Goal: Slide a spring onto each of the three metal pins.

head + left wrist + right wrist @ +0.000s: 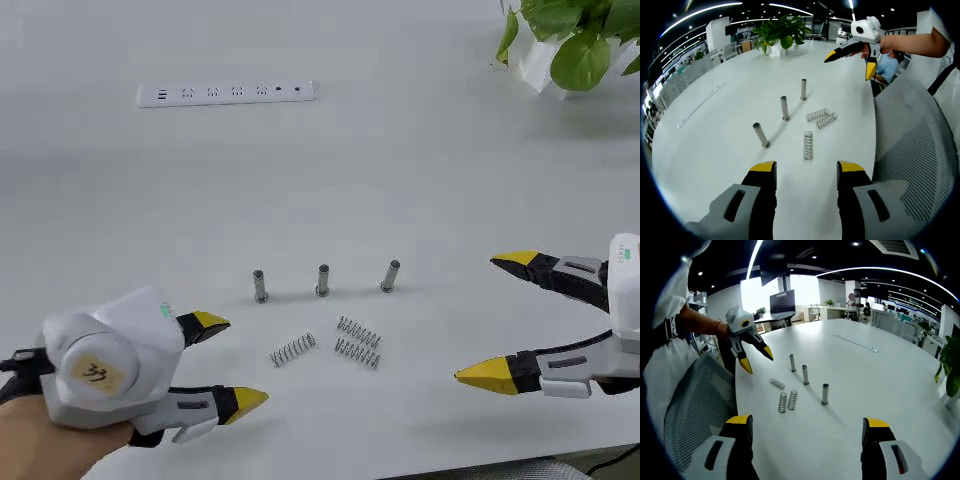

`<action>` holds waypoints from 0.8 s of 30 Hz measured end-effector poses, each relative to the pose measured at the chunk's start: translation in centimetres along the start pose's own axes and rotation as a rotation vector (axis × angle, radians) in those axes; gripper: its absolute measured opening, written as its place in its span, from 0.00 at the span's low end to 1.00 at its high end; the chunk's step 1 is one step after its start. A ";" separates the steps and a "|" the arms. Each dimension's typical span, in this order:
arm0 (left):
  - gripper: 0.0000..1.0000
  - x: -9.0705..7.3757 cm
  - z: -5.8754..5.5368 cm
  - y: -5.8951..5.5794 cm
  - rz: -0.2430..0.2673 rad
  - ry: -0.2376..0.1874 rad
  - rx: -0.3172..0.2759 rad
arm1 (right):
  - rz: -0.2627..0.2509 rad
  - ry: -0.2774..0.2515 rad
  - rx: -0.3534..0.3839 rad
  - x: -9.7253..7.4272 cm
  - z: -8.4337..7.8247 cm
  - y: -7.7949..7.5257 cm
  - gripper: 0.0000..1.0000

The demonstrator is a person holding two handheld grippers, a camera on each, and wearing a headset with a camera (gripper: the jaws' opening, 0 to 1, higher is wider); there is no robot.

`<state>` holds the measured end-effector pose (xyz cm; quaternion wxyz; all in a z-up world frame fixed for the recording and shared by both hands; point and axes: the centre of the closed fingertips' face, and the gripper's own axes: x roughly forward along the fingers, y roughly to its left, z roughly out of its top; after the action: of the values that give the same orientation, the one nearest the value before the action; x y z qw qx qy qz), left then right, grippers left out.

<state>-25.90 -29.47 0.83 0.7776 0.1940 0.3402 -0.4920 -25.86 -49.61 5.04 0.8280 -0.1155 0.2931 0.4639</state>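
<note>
Three short metal pins stand upright in a row on the white table: left pin (260, 285), middle pin (322, 280), right pin (390, 276). Just in front of them lie three loose springs: one (293, 350) to the left and two side by side (358, 333) (356, 352). My left gripper (225, 362) hovers open at the lower left, its yellow tips pointing at the springs. My right gripper (505, 317) is open wide at the right edge, level with the pins. In the left gripper view the nearest spring (808, 145) lies ahead of the jaws; in the right gripper view the paired springs (787, 401) lie ahead.
A white power strip (226, 93) lies at the back of the table. A potted green plant (565, 40) stands at the back right corner. The table's front edge runs just below both grippers. A mesh office chair (920, 155) sits beside the table.
</note>
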 end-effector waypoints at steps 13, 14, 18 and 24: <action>0.25 4.2 -0.3 -0.6 -0.026 0.137 0.034 | -0.003 -0.012 0.014 -0.4 -0.5 0.1 0.91; 0.23 4.3 -0.3 -0.6 -0.024 0.143 0.029 | -0.003 -0.013 0.015 -0.4 -0.5 0.1 0.91; 0.22 4.7 -0.8 -0.3 -0.010 0.171 0.022 | -0.005 -0.013 0.020 -0.5 -0.7 0.1 0.92; 0.16 4.7 -1.2 -0.2 -0.004 0.191 0.020 | -0.009 -0.013 0.024 -0.6 -0.8 0.0 0.91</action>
<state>-25.16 -31.76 -3.38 0.7387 0.2473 0.4081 -0.4761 -26.39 -50.37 4.72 0.8332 -0.1038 0.2929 0.4574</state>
